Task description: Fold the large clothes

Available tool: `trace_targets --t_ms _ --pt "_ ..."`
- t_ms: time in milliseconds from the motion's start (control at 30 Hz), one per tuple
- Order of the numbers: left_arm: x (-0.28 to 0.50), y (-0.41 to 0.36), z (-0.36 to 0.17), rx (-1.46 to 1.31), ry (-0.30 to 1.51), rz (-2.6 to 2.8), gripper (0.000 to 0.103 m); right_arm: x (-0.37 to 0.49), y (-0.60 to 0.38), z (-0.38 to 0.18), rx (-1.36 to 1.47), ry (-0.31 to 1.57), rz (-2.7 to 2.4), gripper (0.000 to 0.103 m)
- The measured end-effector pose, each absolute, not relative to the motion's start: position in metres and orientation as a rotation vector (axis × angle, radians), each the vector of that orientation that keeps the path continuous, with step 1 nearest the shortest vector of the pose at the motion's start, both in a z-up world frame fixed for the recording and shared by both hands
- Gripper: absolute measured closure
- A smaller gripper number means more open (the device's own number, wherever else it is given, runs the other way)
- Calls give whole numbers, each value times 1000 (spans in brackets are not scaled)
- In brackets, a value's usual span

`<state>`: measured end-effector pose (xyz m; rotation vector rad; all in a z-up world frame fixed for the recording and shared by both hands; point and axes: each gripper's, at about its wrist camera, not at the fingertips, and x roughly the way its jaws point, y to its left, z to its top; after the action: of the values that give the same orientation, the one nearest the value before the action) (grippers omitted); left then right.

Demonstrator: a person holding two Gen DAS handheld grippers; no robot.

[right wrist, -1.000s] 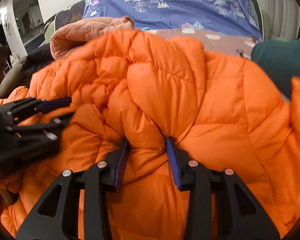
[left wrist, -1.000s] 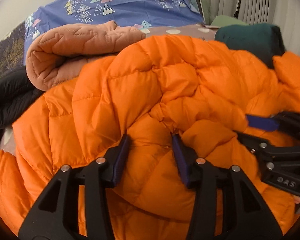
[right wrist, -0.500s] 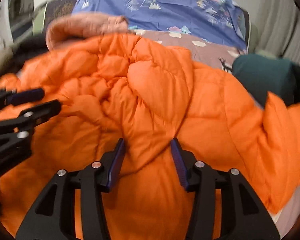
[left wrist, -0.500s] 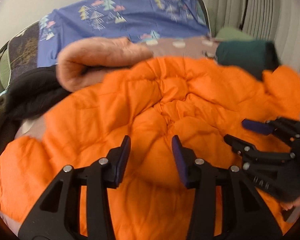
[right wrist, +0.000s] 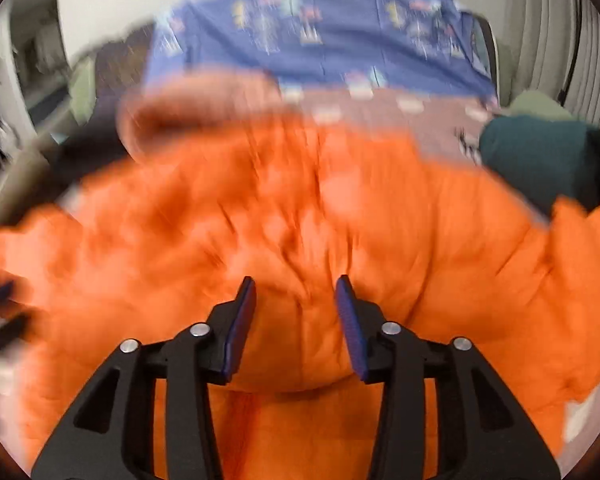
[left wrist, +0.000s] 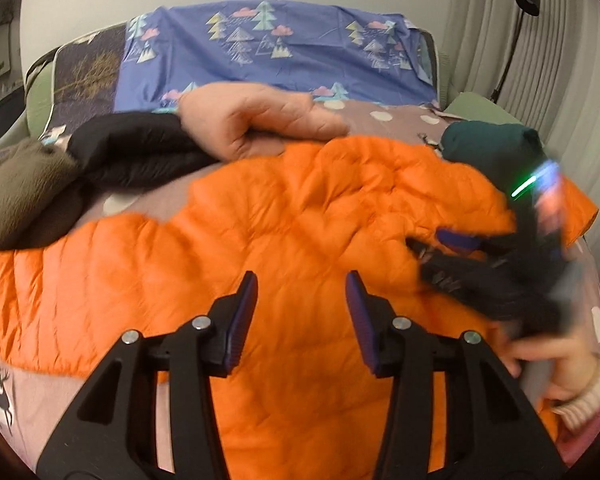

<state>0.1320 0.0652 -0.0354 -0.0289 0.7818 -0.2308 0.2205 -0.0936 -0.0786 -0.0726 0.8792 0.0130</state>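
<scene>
A puffy orange quilted jacket (left wrist: pixel 300 220) lies spread across the bed and fills the middle of both views (right wrist: pixel 300 200). My left gripper (left wrist: pixel 300 288) hovers above its near half. Its jaws are opening, and nothing is between the pads. My right gripper (right wrist: pixel 296 292) is low over the jacket's right part, its jaws apart. A soft bulge of orange fabric sits between its fingers, and the pads do not visibly press on it. That view is blurred. In the left wrist view the right gripper (left wrist: pixel 432 244) shows as a dark blur, held by a hand (left wrist: pixel 548 364).
Behind the jacket lie a salmon quilted garment (left wrist: pixel 252 120), a black garment (left wrist: pixel 132 152) and an olive one (left wrist: pixel 20 192). A folded dark green garment (left wrist: pixel 492 148) sits at the right. A blue tree-print sheet (left wrist: pixel 280 48) covers the headboard. A floor lamp (left wrist: pixel 516 28) stands by the curtain.
Both grippers pinched folds of the bunched jacket a second ago. The left has let go and drawn back and upward; the right's jaws have widened. The jacket now lies flatter.
</scene>
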Motion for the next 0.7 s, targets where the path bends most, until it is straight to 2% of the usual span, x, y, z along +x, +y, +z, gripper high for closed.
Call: trace_targets --t_ms 167,300,467,700 --pt "113 142 -63 -224 828 -200 46 216 -96 -79 -42 858 23 55" --pt "88 232 -81 -503 806 -108 43 215 -96 -80 -46 857 21 54" --pt "66 313 -94 -588 788 80 40 215 -97 -79 -41 856 24 54" --pt "57 401 -122 -852 758 211 30 216 -98 -77 -42 855 25 53"
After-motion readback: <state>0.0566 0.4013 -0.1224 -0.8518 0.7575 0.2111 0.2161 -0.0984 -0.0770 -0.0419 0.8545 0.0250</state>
